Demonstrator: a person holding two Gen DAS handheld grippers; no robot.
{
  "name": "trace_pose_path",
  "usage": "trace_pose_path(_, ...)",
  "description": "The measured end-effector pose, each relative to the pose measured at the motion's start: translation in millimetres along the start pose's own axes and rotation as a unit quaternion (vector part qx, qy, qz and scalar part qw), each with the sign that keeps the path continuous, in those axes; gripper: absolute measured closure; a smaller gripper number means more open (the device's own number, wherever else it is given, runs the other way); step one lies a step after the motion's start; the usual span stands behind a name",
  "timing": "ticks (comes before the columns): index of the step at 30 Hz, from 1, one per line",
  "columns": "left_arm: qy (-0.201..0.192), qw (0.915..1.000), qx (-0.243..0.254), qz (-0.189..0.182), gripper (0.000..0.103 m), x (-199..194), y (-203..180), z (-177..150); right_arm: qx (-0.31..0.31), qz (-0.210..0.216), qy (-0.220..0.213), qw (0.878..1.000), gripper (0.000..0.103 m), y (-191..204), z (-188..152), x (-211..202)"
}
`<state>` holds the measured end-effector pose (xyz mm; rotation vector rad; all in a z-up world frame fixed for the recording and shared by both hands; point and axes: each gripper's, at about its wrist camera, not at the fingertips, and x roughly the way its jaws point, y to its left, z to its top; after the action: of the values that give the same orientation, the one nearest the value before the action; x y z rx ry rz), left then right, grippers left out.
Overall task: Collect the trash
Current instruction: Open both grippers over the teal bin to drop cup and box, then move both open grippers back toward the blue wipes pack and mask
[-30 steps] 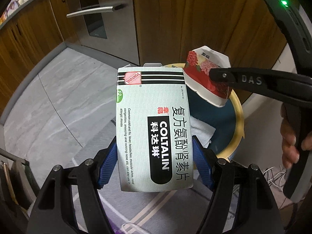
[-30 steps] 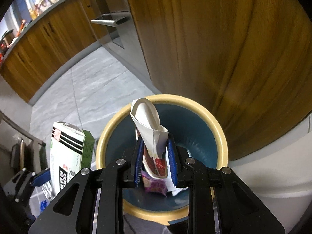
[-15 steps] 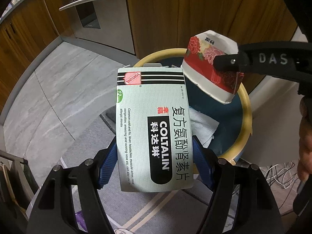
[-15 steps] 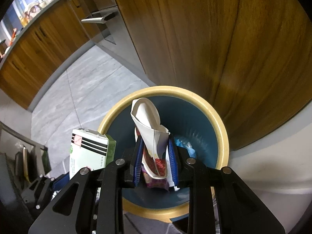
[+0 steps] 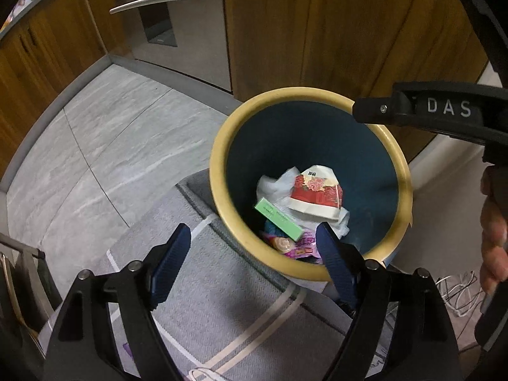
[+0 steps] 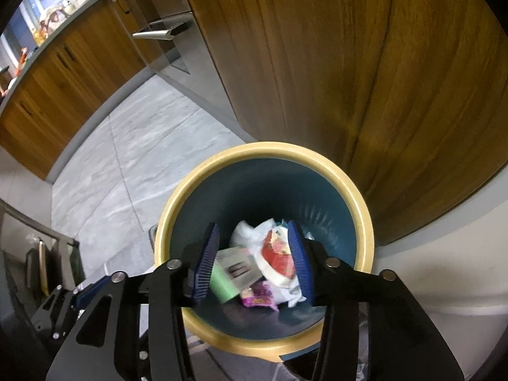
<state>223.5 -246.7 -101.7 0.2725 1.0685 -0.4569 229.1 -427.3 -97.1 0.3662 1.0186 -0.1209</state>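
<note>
Left gripper point(image 5: 254, 247) and right gripper point(image 6: 255, 260) both spread wide, empty, above bin point(image 5: 222, 146); medicine box point(image 5: 278, 219), crushed cup point(image 5: 317, 195) inside.

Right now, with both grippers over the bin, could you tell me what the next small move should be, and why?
Probably lift both grippers away to fetch more trash. The left gripper and right gripper have open, empty jaws, and the green medicine box and red-and-white paper cup already lie inside the bin.
</note>
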Motion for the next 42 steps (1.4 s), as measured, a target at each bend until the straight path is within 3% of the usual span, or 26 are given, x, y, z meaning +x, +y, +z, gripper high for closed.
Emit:
trace_pose_path(5, 0.001, 0.9999, -0.013, 0.009, 0.022, -8.1, 10.0, -13.6, -0.005, 0.000, 0.002, 1.000, 0.050, 5.0, -0.4, -0.9)
trace_pose_path(8, -0.003, 0.9997, -0.016, 0.015, 0.022, -17.5, 15.1, -21.2, -0.017, -0.003, -0.001, 1.000, 0.039, 10.7, -2.3, -4.5)
trace_pose_path(12, -0.014, 0.9994, -0.028, 0.016, 0.022, -39.6, 24.7, -33.6, -0.031, -0.003, -0.003, 1.000, 0.036, 21.3, -10.0, -13.5)
trace_pose_path(15, -0.024, 0.9988, -0.038, 0.018, 0.018, -59.6, 32.8, -45.6, -0.052, -0.001, -0.006, 0.999, 0.021, 37.1, -20.7, -23.1)
trace_pose_path(21, -0.040, 0.9970, -0.062, 0.024, 0.015, -100.6, 55.4, -80.8, -0.084, 0.028, -0.025, 0.996, 0.007, 67.1, -39.7, -46.3)
trace_pose_path(28, -0.049, 0.9917, -0.107, 0.051, 0.009, -141.2, 98.2, -136.0, -0.106, 0.044, -0.018, 0.993, 0.005, 93.1, -67.9, -55.1)
trace_pose_path(33, -0.050, 0.9828, -0.162, 0.072, 0.008, -159.5, 135.0, -174.4, -0.105, 0.063, 0.007, 0.992, 0.005, 107.5, -93.8, -56.2)
trace_pose_path(39, -0.039, 0.9709, -0.214, 0.100, 0.006, -159.8, 165.4, -209.6, -0.160, 0.056, 0.030, 0.985, 0.005, 134.2, -128.5, -53.4)
trace_pose_path(42, -0.026, 0.9703, -0.215, 0.107, 0.006, -153.6, 169.6, -218.3, -0.184, 0.062, 0.051, 0.980, 0.005, 148.4, -147.5, -50.1)
